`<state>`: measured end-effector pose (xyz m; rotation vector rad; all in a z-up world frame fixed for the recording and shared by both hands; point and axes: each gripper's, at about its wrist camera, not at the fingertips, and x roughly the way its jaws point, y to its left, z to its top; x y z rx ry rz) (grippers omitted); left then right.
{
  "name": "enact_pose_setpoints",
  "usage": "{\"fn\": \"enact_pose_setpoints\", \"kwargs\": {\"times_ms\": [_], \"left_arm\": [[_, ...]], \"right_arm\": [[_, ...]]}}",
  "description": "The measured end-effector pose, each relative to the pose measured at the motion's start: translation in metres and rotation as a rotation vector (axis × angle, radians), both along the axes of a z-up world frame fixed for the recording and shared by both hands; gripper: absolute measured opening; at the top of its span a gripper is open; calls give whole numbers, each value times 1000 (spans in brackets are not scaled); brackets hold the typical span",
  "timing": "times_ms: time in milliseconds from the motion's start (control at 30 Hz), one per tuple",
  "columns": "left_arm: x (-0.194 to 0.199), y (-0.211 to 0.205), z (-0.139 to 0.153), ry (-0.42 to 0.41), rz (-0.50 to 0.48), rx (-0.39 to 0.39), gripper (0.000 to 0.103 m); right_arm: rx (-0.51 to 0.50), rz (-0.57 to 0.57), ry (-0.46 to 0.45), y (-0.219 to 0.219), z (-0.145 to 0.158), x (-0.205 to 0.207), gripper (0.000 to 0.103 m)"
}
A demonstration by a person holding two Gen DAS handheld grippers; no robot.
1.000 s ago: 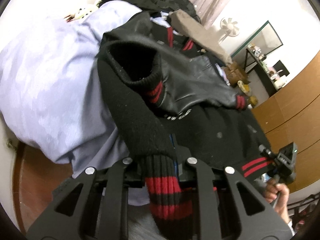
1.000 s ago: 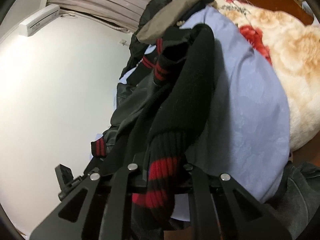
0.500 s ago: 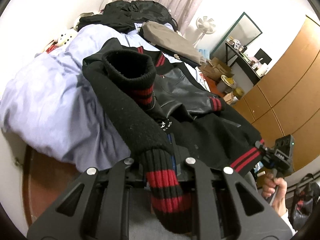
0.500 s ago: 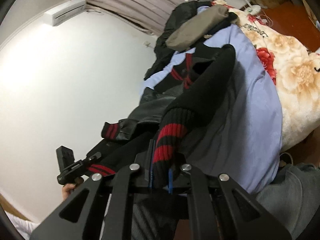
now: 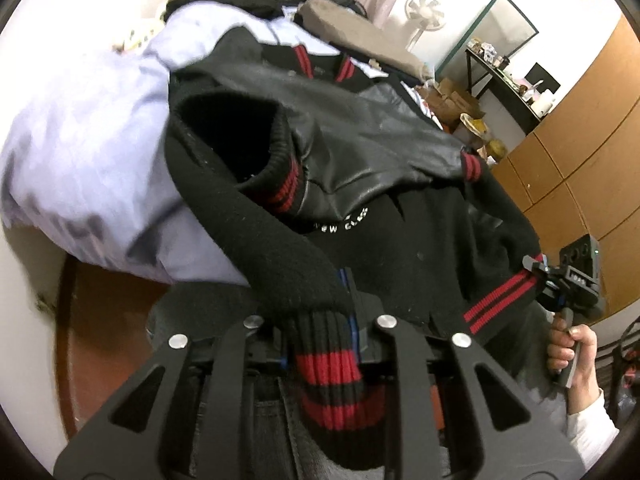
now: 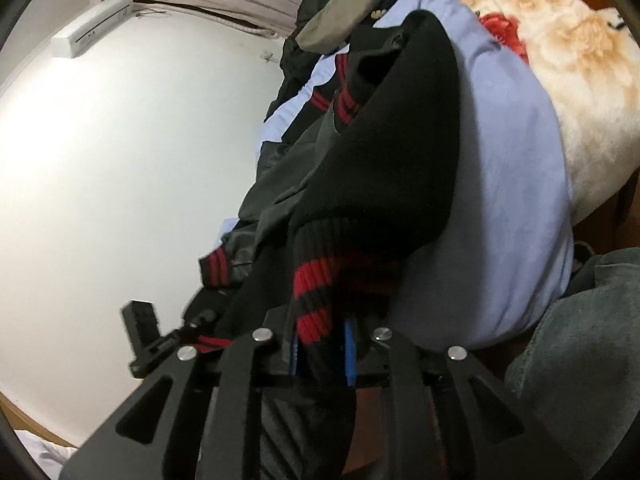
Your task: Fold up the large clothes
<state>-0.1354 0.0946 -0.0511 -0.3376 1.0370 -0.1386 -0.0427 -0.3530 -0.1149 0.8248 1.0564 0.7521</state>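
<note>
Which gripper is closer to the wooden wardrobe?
Right. The right gripper hangs just before the wooden wardrobe; the left gripper is across the jacket's striped hem from it. Both jaws are opening, hem between the fingers.

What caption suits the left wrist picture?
Left gripper, jaws opening, around the striped hem of a black jacket on a bed.

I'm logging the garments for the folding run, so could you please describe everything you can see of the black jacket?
The black jacket has a woolly body, shiny leather-look sleeves and ribbed black-and-red striped cuffs, collar and hem, with small white lettering. It lies spread over the pale blue bedding. The left gripper and right gripper each have striped hem ribbing between their jaws, which are opening.
</note>
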Motion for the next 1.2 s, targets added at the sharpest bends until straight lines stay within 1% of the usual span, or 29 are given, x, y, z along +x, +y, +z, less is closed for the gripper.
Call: {"fn": "enact_pose_setpoints", "kwargs": {"times_ms": [167, 233, 267, 333, 400, 467, 567, 667, 700, 767, 867, 933, 1000, 1067, 1133, 1200], "left_arm": [[2, 4, -11, -3, 1, -47, 25], [1, 3, -9, -14, -13, -41, 22], [-1, 5, -5, -19, -15, -57, 22], [-6, 8, 5, -38, -14, -89, 19], [-10, 14, 23, -76, -10, -125, 19], [-9, 22, 41, -115, 9, -181, 18], [2, 36, 64, -178, 53, -292, 18], [30, 44, 86, -247, 84, -371, 18], [42, 46, 93, -266, 92, -383, 18], [66, 51, 105, -286, 111, -386, 18], [107, 62, 117, -297, 163, -383, 18], [137, 73, 118, -291, 215, -391, 18], [163, 82, 115, -274, 266, -418, 18], [189, 89, 114, -270, 292, -405, 18], [217, 95, 108, -261, 316, -397, 18], [239, 107, 96, -235, 348, -424, 19]], "right_arm": [[-15, 53, 13, 12, -1, 5, 20], [-12, 49, 4, 12, 4, 5, 18], [-2, 41, -2, 11, 6, 7, 16], [36, 15, -18, 4, 13, 3, 14], [82, -18, -40, -8, 26, -3, 12], [135, -54, -44, -19, 36, -4, 12], [202, -105, -50, -31, 49, 4, 12], [249, -147, -89, -36, 64, 24, 12], [270, -159, -95, -35, 70, 35, 12], [291, -174, -101, -32, 80, 57, 12], [303, -214, -114, -28, 100, 96, 12], [303, -248, -124, -26, 112, 121, 12], [297, -280, -123, -20, 118, 152, 12], [299, -302, -112, -13, 121, 184, 12], [275, -323, -121, -5, 122, 209, 12], [220, -354, -160, 4, 122, 233, 12]]}}
